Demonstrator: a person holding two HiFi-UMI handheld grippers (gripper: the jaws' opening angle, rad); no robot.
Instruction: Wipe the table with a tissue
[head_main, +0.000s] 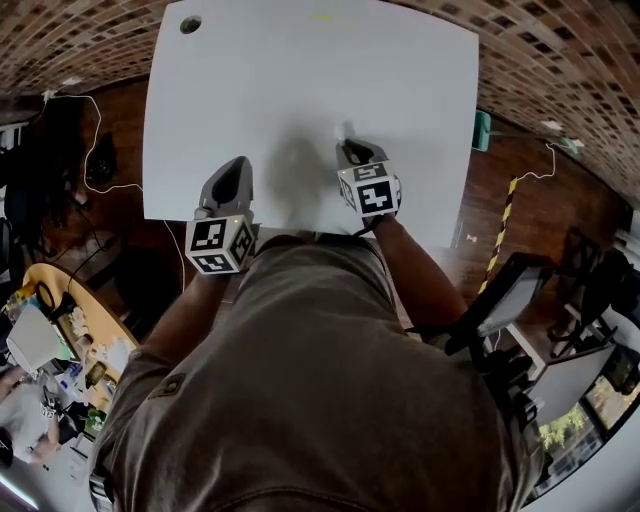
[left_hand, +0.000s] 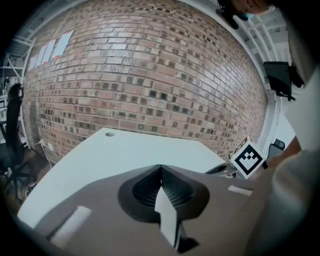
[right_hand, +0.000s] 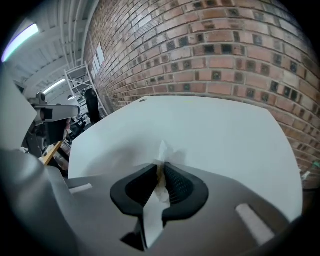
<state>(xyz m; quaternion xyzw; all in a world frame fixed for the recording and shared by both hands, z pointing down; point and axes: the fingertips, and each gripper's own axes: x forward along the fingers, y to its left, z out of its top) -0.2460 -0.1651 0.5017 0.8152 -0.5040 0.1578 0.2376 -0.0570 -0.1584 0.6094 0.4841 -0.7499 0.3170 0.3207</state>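
**While the right gripper (right_hand: 161, 169) clamps the tissue (right_hand: 162, 149), the left is shut and empty**

The white tissue pokes out past the right jaws, low over the table (head_main: 300, 80) near its front edge; contact is unclear. The left gripper (head_main: 236, 165) is alongside, its jaws pressed together on nothing.

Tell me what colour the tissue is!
White. The tissue shows best in the right gripper view, pinched in the right gripper.
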